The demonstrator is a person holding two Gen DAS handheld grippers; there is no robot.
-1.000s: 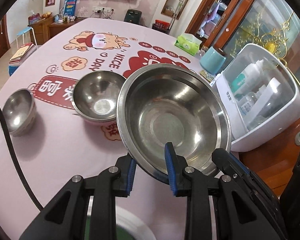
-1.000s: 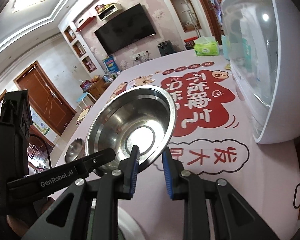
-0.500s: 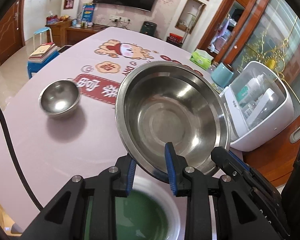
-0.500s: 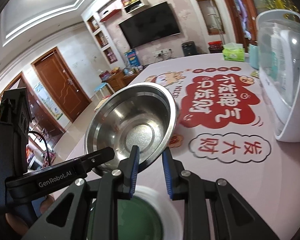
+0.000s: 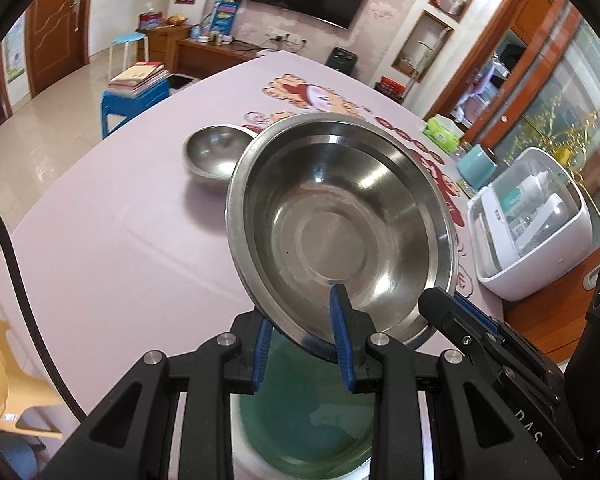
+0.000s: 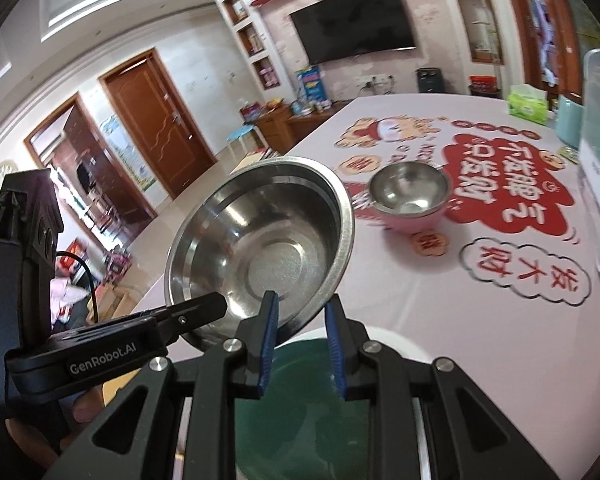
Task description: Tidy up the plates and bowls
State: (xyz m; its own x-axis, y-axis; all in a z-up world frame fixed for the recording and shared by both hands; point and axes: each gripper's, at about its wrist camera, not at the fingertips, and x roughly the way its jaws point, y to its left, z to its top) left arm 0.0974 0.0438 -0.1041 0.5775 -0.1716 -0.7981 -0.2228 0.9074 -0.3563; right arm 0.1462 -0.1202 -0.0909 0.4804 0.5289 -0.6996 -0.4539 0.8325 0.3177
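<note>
Large steel bowl (image 5: 340, 224) is up off the counter (image 5: 112, 248), tilted, held at its near rim by both grippers — left gripper (image 5: 302, 344) pinching the rim with one blue pad inside the bowl and one outside, right gripper (image 6: 300, 338) clamped the same way on the rim further round. In the right wrist view the left gripper's black body reaches in from the left onto the same rim. Directly below the bowl, near the counter edge, sits a white plate with a green centre (image 6: 312, 408), partly hidden by the gripper frames. Small steel bowl (image 5: 214, 156) stands upright on the pink cloth behind the large one. Another steel bowl with a pink outside (image 6: 410, 194) rests on the red print, well apart from the plate. White sterilizer box (image 5: 534, 220) with bottles stands at the right side of the counter, with a teal cup (image 5: 476, 164) and a green tissue pack (image 6: 528, 102) beyond it.
</note>
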